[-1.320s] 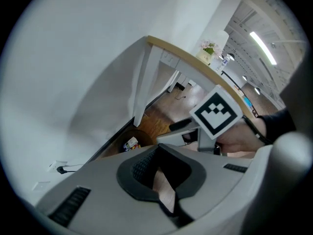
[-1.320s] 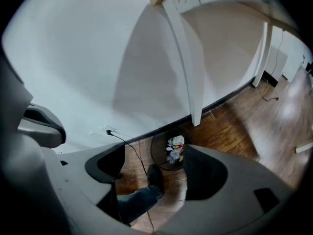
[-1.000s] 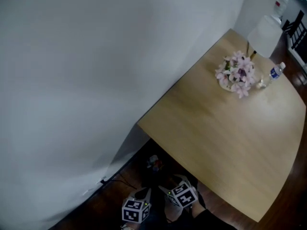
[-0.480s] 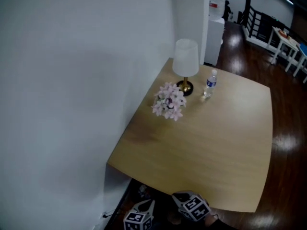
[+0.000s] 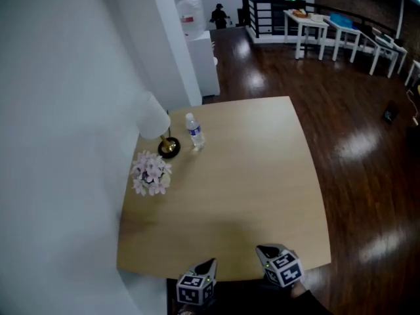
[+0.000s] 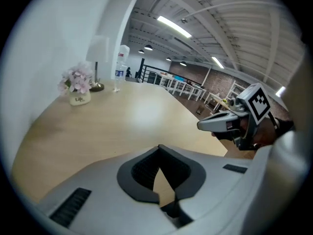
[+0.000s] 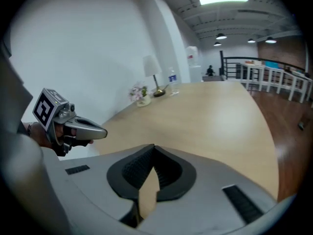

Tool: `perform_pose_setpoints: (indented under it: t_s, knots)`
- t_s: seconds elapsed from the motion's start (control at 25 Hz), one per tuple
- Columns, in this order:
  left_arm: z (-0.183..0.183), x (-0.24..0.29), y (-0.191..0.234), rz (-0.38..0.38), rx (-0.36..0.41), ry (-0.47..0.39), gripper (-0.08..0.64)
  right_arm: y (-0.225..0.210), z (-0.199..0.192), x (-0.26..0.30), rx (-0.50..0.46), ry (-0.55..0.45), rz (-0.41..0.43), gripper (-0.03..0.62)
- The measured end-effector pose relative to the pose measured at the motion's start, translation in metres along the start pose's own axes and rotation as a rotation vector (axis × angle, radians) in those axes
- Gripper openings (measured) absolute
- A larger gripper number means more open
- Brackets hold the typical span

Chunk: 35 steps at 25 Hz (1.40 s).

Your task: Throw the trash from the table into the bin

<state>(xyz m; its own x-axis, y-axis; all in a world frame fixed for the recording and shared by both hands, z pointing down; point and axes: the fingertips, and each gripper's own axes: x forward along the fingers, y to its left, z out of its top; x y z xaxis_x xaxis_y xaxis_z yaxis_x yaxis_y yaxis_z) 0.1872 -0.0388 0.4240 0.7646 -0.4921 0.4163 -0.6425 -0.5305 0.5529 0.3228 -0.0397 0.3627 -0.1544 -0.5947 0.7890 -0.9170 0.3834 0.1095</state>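
Head view | plastic bottle (image 5: 194,132) upright near worktop (image 5: 262,189) far-left corner, just beside lamp (image 5: 153,117) | I judge it light, thin-walled, slippery (fill level unclear): grip mid-body | left gripper (image 6: 159,147), right gripper (image 7: 154,146) closed, empty, at near edge

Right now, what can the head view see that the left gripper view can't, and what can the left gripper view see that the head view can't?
Only the head view: the left gripper from above, with its black-and-white marker cube. Only the left gripper view: the ceiling's long strip lights, the little white pot under the flowers, and the left gripper's jaws shut on nothing. Both: the light wooden table, pink flowers, white-shaded lamp, clear plastic water bottle and the right gripper.
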Motion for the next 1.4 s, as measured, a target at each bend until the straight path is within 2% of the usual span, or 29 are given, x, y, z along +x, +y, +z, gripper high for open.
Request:
perform_pose_setpoints:
  t_s: [0.08, 0.2, 0.36, 0.6, 0.92, 1.4]
  knots:
    - [0.007, 0.005, -0.001, 0.005, 0.045, 0.013, 0.003, -0.026, -0.014, -0.023, 0.087, -0.031, -0.088, 0.000]
    - [0.015, 0.007, -0.006, -0.025, 0.052, 0.034, 0.003, -0.053, -0.033, -0.053, 0.191, -0.068, -0.193, 0.000]
    - [0.014, 0.012, -0.013, -0.072, 0.066, 0.056, 0.003, -0.062, -0.041, -0.072, 0.227, -0.107, -0.255, 0.000]
    - [0.012, 0.011, -0.013, -0.112, 0.069, 0.056, 0.003, -0.051, -0.048, -0.071, 0.220, -0.072, -0.252, 0.000]
    - [0.006, 0.003, -0.002, -0.090, 0.053, 0.048, 0.003, -0.045, -0.050, -0.062, 0.202, -0.045, -0.251, 0.000]
    - [0.000, -0.008, -0.007, -0.094, 0.061, 0.042, 0.003, -0.034, -0.040, -0.070, 0.196, -0.088, -0.229, 0.000]
